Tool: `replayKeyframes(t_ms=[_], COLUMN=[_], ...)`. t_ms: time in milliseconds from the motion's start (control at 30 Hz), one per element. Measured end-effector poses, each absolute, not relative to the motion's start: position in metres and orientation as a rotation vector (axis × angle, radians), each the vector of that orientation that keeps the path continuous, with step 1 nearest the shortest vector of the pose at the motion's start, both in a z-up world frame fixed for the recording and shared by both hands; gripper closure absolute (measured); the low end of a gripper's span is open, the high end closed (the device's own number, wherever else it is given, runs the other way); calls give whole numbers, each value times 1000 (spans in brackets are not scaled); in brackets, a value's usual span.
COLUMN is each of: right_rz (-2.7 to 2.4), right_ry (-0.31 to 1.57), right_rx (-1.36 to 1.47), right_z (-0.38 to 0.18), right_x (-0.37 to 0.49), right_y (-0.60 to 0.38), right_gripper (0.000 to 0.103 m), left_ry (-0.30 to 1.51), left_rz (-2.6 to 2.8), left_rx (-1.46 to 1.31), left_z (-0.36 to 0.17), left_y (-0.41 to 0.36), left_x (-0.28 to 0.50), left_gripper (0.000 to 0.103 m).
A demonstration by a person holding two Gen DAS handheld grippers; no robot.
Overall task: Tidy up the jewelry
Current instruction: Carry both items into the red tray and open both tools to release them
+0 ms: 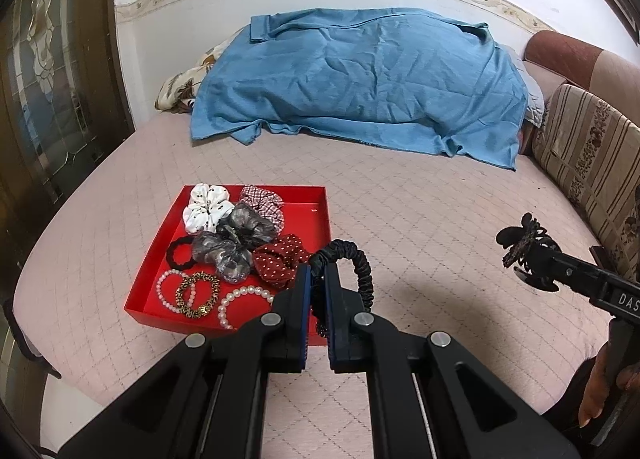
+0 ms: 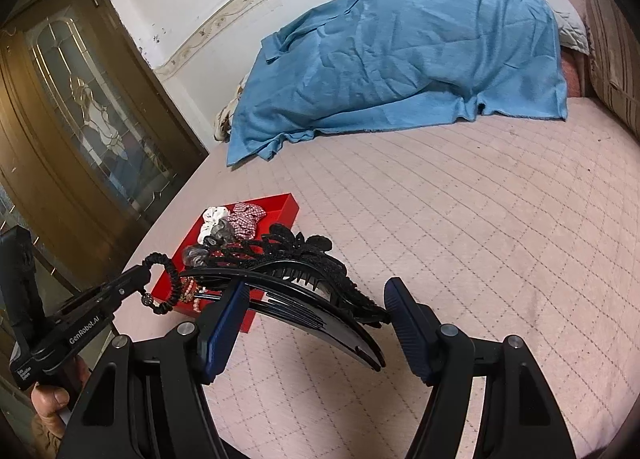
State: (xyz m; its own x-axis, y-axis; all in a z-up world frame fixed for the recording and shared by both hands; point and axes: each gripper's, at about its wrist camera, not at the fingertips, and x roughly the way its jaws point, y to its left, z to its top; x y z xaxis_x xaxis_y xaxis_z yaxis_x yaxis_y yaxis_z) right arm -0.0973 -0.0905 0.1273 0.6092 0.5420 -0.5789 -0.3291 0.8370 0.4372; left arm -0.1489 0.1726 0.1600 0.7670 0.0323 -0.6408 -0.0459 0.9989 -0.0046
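Left gripper point(image 1: 318, 291) pinched tight on the limp black satin scrunchie point(image 1: 352, 263) beside the red cardboard tray point(image 1: 152, 259) — feather-light; right gripper point(image 2: 316, 323), spread wide, spans the rigid black lace-topped hair claw point(image 2: 304, 279) — brittle.

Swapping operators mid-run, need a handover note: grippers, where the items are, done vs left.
Left gripper: shut on the black scrunchie hair tie, held just above the near right corner of the red tray.
Right gripper: jaws wide, carrying the black hair claw clip above the bed, right of the tray. The far pad's contact is hard to see.
Done: tray already holds the white scrunchie, checked scrunchie, grey scrunchies, red dotted scrunchie, pearl bracelets and leopard bracelet.
Left: set both held pieces in the tray.
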Motion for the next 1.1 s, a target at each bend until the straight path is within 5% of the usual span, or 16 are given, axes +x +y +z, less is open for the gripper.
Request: replayKeyframes(t_ms=[1100], right_rz=[586], right_ry=[839], right_rx=[163], right_z=[127], right_x=[-22], right_y=[46], right_gripper=[28], left_ry=[733], left_rz=[31], left_rx=[-443], left_z=[105], left_y=[310], left_x=[-107], left_gripper=[97])
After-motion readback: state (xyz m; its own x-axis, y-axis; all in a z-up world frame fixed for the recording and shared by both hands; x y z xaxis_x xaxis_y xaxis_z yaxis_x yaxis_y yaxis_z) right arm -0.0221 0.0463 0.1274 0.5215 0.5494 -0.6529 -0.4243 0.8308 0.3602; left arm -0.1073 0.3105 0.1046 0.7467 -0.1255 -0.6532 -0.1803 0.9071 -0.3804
